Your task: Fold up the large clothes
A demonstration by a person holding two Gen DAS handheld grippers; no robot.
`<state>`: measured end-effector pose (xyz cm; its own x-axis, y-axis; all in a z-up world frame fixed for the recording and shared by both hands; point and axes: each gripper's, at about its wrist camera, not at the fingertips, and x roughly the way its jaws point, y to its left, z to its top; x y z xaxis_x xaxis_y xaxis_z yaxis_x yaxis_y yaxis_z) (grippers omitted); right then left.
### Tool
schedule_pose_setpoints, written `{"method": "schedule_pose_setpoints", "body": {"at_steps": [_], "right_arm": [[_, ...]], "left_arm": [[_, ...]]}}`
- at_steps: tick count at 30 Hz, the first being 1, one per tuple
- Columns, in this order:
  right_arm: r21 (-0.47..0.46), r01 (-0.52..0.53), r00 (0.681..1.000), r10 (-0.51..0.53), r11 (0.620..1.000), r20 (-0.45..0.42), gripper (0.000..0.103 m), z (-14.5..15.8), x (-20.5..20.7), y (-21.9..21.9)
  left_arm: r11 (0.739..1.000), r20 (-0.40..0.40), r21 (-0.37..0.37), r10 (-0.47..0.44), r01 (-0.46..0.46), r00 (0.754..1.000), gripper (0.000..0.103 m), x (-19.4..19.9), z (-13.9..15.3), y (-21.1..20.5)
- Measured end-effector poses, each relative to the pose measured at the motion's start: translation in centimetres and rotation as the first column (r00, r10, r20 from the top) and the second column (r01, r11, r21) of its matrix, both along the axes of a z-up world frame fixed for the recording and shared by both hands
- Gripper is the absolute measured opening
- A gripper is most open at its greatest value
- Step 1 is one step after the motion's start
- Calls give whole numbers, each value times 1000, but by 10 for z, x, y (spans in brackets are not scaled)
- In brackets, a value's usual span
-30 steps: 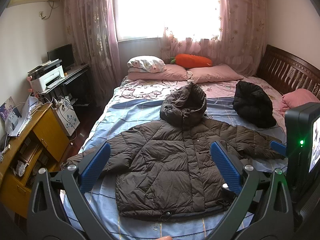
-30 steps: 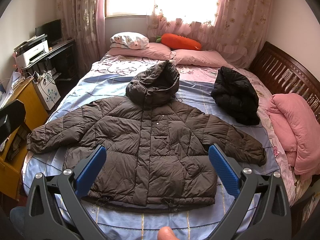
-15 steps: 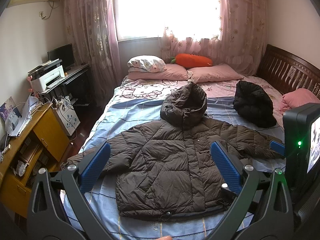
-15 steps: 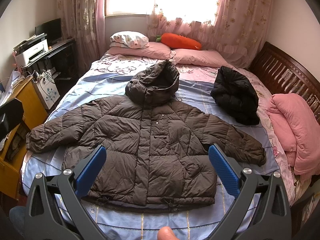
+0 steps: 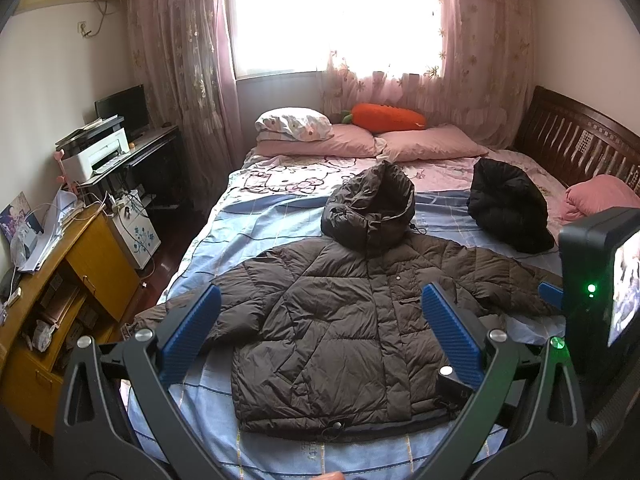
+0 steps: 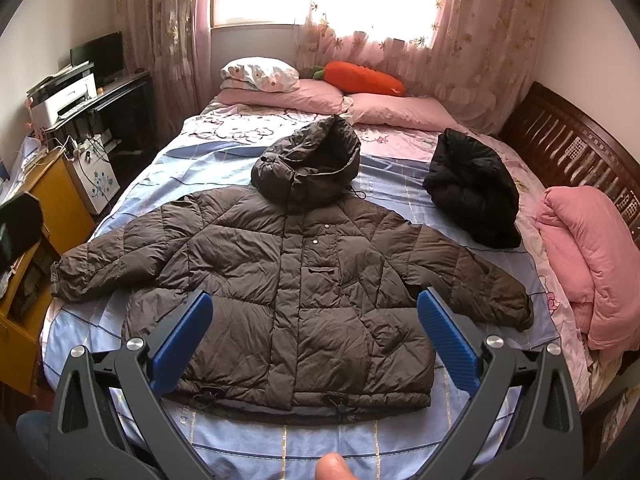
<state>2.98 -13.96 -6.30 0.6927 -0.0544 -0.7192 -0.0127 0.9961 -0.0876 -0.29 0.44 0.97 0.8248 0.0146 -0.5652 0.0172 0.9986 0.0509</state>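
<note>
Now: left gripper (image 5: pixel 320 332) and right gripper (image 6: pixel 314 330) both spread wide, empty, above near hem. Brown quilted hooded puffer jacket (image 6: pixel 288 272) flat on blue striped bedsheet (image 6: pixel 372 432), sleeves out. Likely trouble: slick padding slipping from pinch; left sleeve (image 6: pixel 108 264) at bed edge sliding off.

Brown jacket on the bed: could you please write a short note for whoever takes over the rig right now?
Left tongs: open, empty, above the bed's near edge.
Right tongs: open, empty, likewise.
Brown jacket: flat on the blue sheet, front up, both sleeves spread, hood up toward the pillows.
Black jacket: bundled, far right.
Done: jacket laid out.
Left: every fold; probably sleeves in first.
</note>
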Motion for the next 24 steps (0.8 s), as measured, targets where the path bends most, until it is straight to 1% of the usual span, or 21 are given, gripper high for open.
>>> {"method": "schedule_pose_setpoints", "body": {"at_steps": [2,3,5,6,7,8,9,10,11,12,13,14,15,16,18,19,21,22,23,24], "right_arm": [[-46,-8,999,6,999,-47,102,-14,16,-9],[-70,5,998,-9,998,-69,102,-24,29,-21],[-103,63,989,-76,993,-125,102,-49,60,-57],[-69,83,980,-94,994,-174,102,-62,75,-82],[35,110,968,-99,993,-233,102,-78,90,-118],[152,164,956,-119,975,-270,102,-95,101,-154],[220,244,939,-174,944,-298,102,-112,109,-188],[261,361,896,-256,896,-362,102,-138,115,-229],[266,438,853,-304,858,-425,102,-160,120,-258],[275,512,806,-344,814,-482,102,-186,123,-293],[269,568,766,-380,778,-519,102,-203,123,-319],[263,631,720,-425,730,-549,101,-220,122,-349],[272,686,681,-463,675,-567,101,-232,117,-377],[305,746,637,-502,592,-585,101,-248,107,-410],[386,819,570,-524,425,-633,101,-274,81,-455],[428,844,537,-511,324,-671,101,-290,66,-473],[464,864,497,-472,195,-728,101,-314,49,-488],[469,866,492,-457,173,-741,101,-319,47,-490],[470,866,493,-444,170,-748,101,-321,47,-489],[479,859,507,-440,183,-741,101,-321,48,-490]], "left_arm": [[1000,-18,14,0,0,1000,101,3,-5,2],[1000,-39,17,-19,20,999,101,7,-7,1],[997,-82,19,-76,78,994,101,16,-23,4],[994,-106,48,-88,93,990,101,24,-32,1],[991,-132,89,-90,102,987,101,32,-43,-3],[982,-169,144,-93,118,981,101,44,-61,-10],[978,-193,163,-95,127,977,101,53,-73,-15],[977,-229,167,-93,133,969,101,66,-92,-19],[978,-258,158,-92,136,962,101,76,-105,-20],[980,-310,131,-101,148,945,101,90,-126,-22],[981,-353,100,-120,165,928,101,99,-145,-23],[980,-402,73,-140,184,905,101,106,-170,-23],[977,-429,80,-144,196,892,101,112,-183,-26],[969,-465,105,-150,223,872,101,113,-203,-28],[951,-502,158,-154,265,851,101,113,-231,-31],[946,-513,168,-156,277,844,101,112,-239,-31],[935,-540,162,-184,317,821,101,115,-257,-31],[929,-555,155,-198,335,808,101,114,-266,-30],[926,-568,158,-199,344,798,101,120,-272,-32],[922,-591,158,-198,353,782,101,119,-281,-32]]}}
